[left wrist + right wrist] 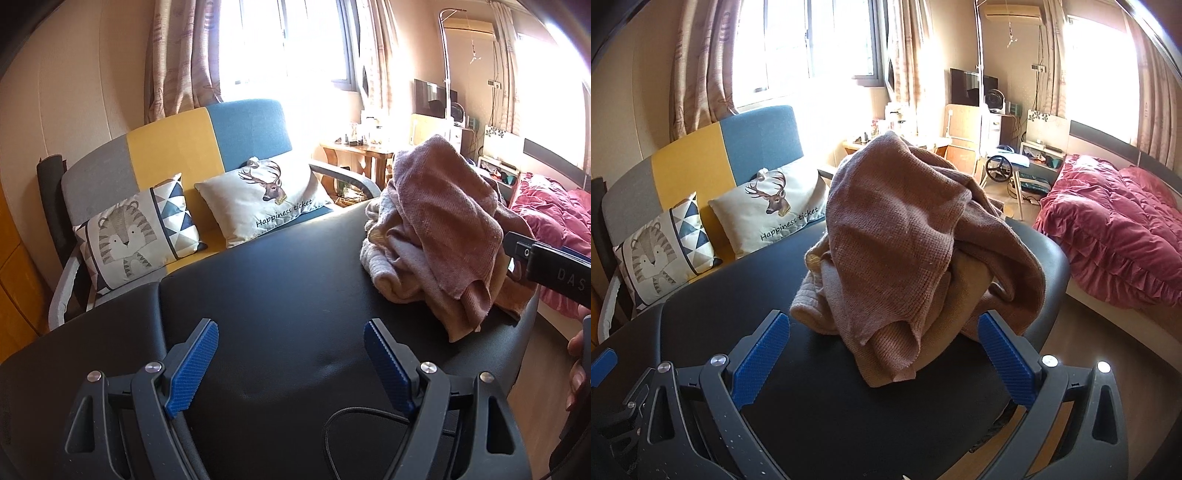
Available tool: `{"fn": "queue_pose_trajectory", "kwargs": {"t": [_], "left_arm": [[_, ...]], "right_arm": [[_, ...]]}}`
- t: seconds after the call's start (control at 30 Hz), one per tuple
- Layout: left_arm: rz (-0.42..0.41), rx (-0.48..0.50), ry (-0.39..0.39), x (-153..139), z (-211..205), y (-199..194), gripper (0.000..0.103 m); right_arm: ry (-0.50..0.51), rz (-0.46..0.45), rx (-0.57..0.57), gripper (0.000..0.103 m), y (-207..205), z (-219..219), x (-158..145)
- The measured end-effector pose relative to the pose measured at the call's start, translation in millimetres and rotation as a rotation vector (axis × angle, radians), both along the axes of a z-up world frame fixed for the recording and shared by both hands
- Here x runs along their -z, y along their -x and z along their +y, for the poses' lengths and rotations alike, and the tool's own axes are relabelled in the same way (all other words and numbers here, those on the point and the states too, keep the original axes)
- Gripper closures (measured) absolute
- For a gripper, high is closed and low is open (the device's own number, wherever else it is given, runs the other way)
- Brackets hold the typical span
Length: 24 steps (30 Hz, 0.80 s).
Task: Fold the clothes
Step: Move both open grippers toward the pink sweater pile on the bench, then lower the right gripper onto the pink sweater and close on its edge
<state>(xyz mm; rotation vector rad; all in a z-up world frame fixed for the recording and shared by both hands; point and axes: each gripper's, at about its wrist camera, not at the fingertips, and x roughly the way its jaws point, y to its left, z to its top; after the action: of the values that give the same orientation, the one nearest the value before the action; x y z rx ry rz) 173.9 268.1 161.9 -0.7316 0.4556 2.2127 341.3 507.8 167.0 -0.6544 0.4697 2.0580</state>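
A crumpled pile of knit clothes [897, 240], pinkish-brown over what may be a beige piece, sits on the black desk [820, 398]. Both the right gripper [882, 354] and left gripper [291, 363] have fingers spread wide, empty. Behind: a colour-block sofa [177, 147], a red quilted bed [1115, 229]

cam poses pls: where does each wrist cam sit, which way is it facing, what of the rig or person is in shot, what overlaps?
Left wrist: on the left gripper, low over the black table, facing the sofa; right gripper and a hand at right.
Right wrist: on the right gripper, facing the clothes pile; left fingertip at left edge.
Shared: table, pile, sofa, bed.
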Motion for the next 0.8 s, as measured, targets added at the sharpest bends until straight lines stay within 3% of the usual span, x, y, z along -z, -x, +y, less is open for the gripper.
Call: {"fn": "queue_pose_trajectory", "kwargs": {"t": [0.33, 0.8], "left_arm": [[-0.029, 0.010, 0.070, 13, 24, 0, 0.020], [-0.073, 0.011, 0.090, 22, 27, 5, 0.020]], "right_arm": [[0.048, -0.012, 0.028, 0.000, -8, 23, 14], [0.038, -0.033, -0.014, 0.000, 4, 24, 20]]}}
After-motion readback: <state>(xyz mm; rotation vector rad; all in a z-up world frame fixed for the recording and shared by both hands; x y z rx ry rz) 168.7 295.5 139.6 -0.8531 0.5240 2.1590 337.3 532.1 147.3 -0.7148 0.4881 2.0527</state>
